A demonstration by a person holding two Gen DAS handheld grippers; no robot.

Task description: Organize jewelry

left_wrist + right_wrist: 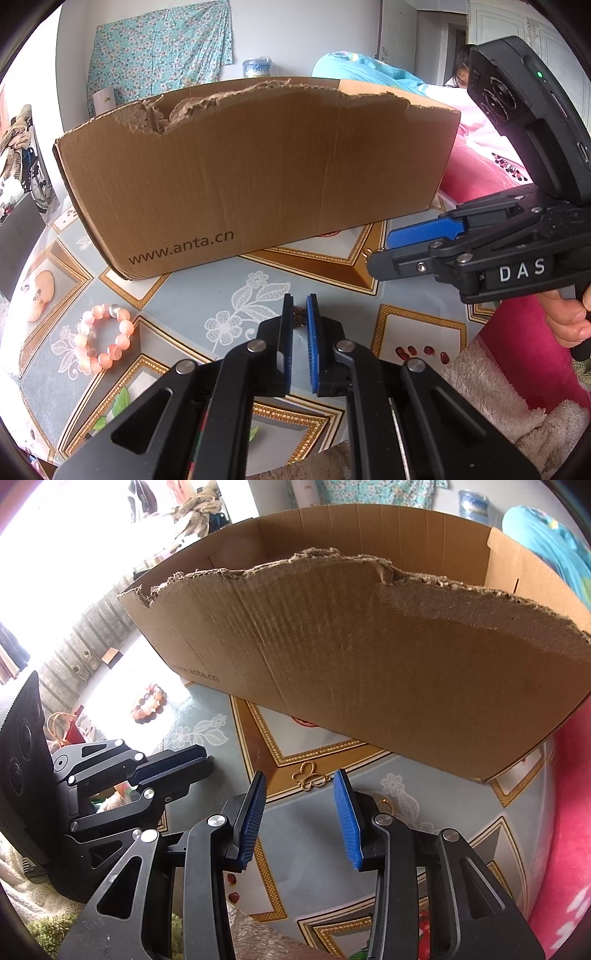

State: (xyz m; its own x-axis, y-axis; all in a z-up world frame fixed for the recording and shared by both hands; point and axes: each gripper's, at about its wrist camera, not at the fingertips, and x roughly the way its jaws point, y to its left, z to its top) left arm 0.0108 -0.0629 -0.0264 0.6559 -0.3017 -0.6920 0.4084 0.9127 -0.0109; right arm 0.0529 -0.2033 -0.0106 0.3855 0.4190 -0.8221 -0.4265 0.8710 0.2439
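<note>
white wall [277,33] | floral cloth [159,48] hanging | bright window [55,554]

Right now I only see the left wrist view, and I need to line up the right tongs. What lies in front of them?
Observer: A gold butterfly charm lies on the table just beyond the tips of the right tongs, in line with their gap.
Operator: Are they gripping anything?
Observer: No. The jaws stand open with nothing between the pads.
Operator: Any other gold piece nearby?
Observer: Yes, a small gold loop peeks out beside the finger on the picture's right, partly hidden by it.
</note>
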